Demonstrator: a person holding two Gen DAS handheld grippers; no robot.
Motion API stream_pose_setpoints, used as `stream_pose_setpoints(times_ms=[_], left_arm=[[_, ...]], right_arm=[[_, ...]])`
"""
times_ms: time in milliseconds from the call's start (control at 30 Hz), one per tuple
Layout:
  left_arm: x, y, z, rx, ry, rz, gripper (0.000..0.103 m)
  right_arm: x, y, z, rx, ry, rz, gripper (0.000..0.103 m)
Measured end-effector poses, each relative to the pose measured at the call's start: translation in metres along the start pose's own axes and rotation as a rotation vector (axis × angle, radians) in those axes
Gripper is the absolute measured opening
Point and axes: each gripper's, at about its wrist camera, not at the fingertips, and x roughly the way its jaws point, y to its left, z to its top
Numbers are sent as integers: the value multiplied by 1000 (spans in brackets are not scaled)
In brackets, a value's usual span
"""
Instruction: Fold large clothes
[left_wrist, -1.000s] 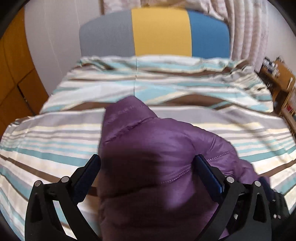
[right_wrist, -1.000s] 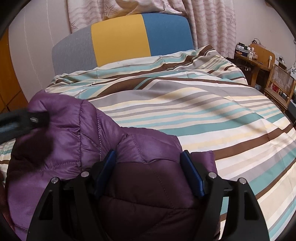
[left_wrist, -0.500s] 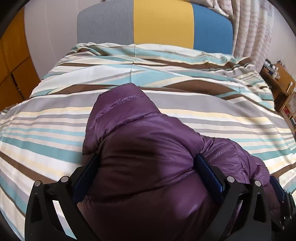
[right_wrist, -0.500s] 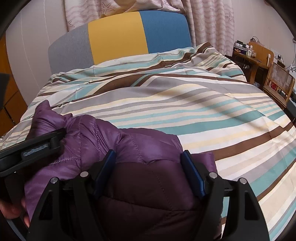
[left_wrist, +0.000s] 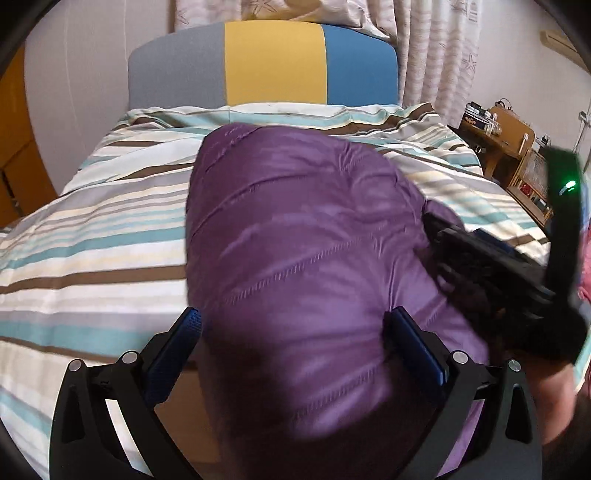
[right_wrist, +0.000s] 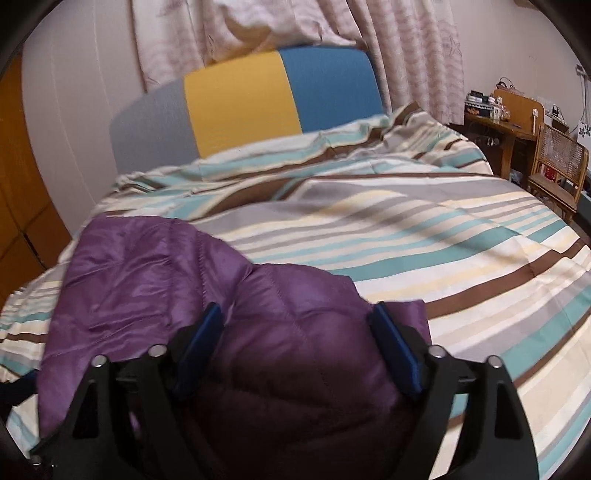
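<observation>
Left wrist view: left gripper is clamping wide on the purple jacket, lying on the striped bed. Right gripper, jaws opening around jacket folds, is showing at three o'clock.

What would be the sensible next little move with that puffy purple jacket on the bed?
Probably draw the right hand-held gripper back off the purple quilted jacket. Its jaws are opening with the padding between them, and the left hand-held gripper holds a thick bunch of jacket above the striped duvet.
</observation>
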Motion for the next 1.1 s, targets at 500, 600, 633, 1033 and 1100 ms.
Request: stream_pose_setpoints(times_ms=[500,600,633,1033,1100], left_arm=[[24,11,-22,39,58,-81,100],[21,13,-21,18,52,-92,100],[18,15,-21,1,52,-96,100],[-18,56,-39,-299,141,-324,100],[-16,58,-40,-351,171,-384,100]], right_arm=[[-37,-6,-49,19,112,-45,88],[-37,-8,-50,36,116,-31,90],[-39,-7,-49,37,118,-33,91],[-80,-7,-44,68,184,45,93],[-77,-12,-45,106,211,76,94]])
